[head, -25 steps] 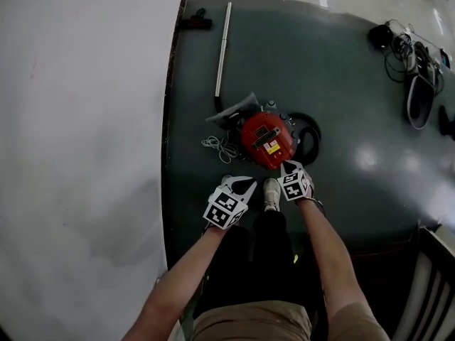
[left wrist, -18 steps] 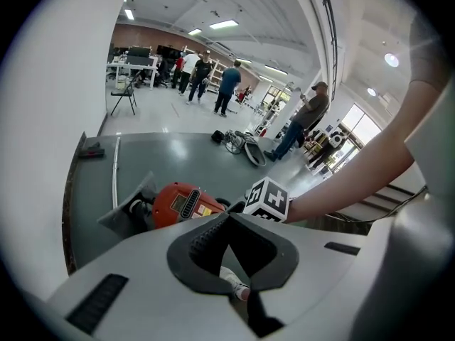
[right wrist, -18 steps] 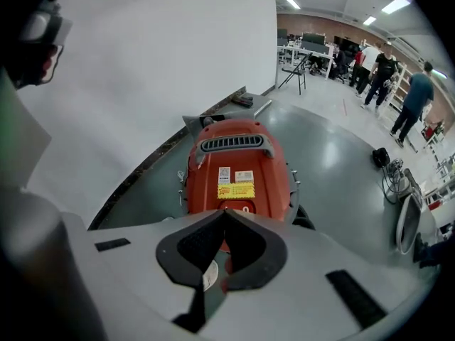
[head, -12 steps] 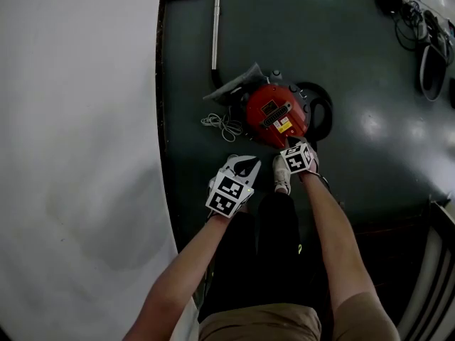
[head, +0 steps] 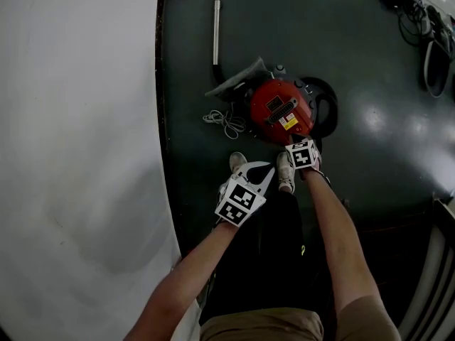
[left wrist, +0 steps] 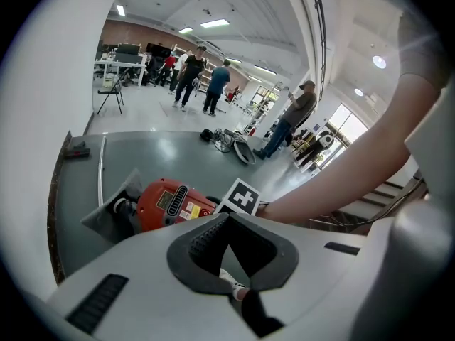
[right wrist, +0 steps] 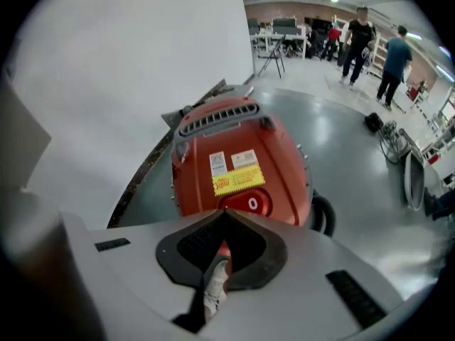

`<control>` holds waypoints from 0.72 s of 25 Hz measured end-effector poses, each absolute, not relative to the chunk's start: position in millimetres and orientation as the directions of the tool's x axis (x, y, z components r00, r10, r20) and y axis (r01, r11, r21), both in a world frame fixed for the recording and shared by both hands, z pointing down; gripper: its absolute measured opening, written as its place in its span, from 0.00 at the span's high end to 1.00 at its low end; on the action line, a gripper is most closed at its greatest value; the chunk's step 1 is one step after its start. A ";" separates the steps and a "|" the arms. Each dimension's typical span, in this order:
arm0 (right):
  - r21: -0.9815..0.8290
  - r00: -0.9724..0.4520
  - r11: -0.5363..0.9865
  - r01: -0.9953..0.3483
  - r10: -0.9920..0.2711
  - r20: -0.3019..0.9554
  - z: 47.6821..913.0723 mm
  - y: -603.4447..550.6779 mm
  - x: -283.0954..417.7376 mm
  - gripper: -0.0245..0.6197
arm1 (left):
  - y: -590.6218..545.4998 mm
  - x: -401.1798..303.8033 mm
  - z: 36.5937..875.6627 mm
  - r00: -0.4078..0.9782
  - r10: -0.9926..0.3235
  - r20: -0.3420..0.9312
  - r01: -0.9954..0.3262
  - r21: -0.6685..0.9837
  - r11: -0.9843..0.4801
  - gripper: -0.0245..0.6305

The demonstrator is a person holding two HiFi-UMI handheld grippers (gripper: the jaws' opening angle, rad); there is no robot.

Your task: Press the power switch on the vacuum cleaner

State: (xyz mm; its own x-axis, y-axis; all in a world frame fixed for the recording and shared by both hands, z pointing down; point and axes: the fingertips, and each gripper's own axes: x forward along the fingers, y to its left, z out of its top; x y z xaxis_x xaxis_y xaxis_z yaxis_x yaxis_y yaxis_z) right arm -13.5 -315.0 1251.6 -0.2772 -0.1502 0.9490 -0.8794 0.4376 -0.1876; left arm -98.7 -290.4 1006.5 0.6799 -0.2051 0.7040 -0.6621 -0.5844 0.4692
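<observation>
Red vac (head: pixel 279 112) sits on dark mat (head: pixel 188 84) near its left edge; wand (head: pixel 215 20) runs to the far edge, cord (head: pixel 226 123) coiled betw. vac and left edge. R tool (head: pixel 291 143) clenched, empty, tips right at the switch (right wrist: pixel 245 203) on vac's near side; contact unclear. L tool (head: pixel 267 170) clenched, empty, apart from vac, over shoes (head: pixel 286 172). Mat bare right of vac.
</observation>
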 end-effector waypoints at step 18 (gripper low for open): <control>-0.398 -0.614 0.469 -0.788 -0.565 0.551 892.7 -341.7 4.0 0.94 | -327.9 -90.3 806.6 0.686 -0.387 0.616 -0.698 0.407 -0.589 0.95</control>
State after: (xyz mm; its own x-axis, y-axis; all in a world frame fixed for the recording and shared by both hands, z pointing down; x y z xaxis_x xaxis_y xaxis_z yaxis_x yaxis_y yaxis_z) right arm 4.0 -341.7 892.7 -0.6143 -0.5653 0.5506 -0.7884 0.4687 -0.3985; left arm -90.3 -327.9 806.6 0.6864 -0.3869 0.6157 -0.6976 -0.5893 0.4074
